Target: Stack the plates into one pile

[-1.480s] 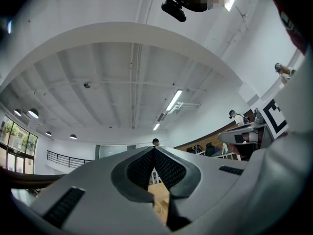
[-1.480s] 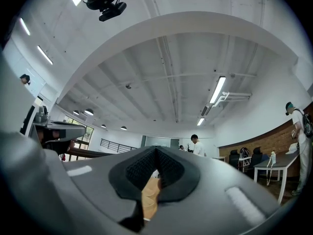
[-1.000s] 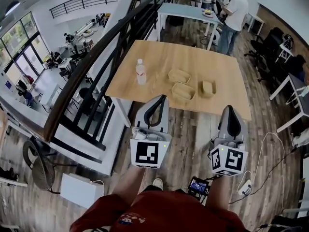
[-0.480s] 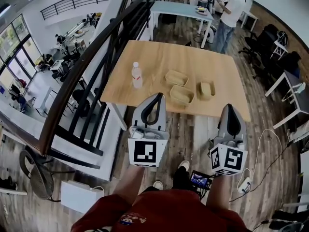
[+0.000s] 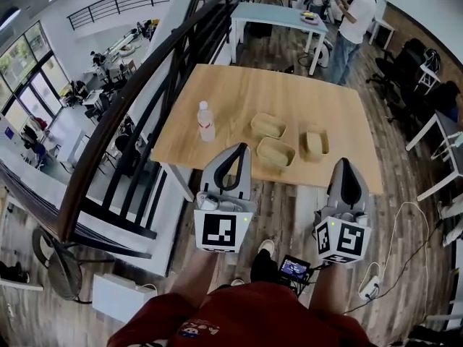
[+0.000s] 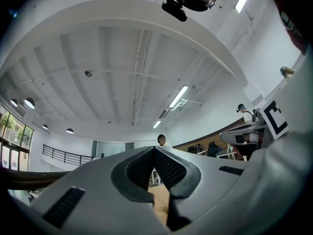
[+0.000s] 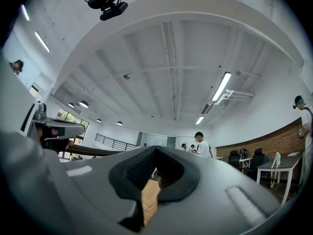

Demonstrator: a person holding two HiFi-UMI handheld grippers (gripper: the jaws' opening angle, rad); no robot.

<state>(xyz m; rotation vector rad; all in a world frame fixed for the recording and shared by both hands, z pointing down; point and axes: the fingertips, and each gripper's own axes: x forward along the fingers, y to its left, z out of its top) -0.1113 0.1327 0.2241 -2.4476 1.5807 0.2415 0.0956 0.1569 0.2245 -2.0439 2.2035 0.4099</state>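
Observation:
Three tan plates lie apart on the wooden table (image 5: 239, 92): one at the middle (image 5: 268, 126), one nearer the front edge (image 5: 275, 152), one to the right (image 5: 314, 142). My left gripper (image 5: 241, 147) is shut and empty, held short of the table's near edge, tip just left of the front plate. My right gripper (image 5: 343, 162) is shut and empty too, over the floor by the table's near right edge. Both gripper views tilt up to the ceiling; the left gripper (image 6: 154, 148) and the right gripper (image 7: 155, 148) show their tips pressed together with a strip of table below.
A clear water bottle (image 5: 207, 121) stands on the table's left part. A black railing (image 5: 145, 100) runs along the left with a drop behind it. A light blue table (image 5: 278, 16) and people (image 5: 354, 20) are at the back. Office chairs (image 5: 427, 85) stand right; cables (image 5: 394, 244) lie on the floor.
Both grippers and I have come closer to the wooden table; the plates sit lower and nearer in the head view. The jaws stayed shut.

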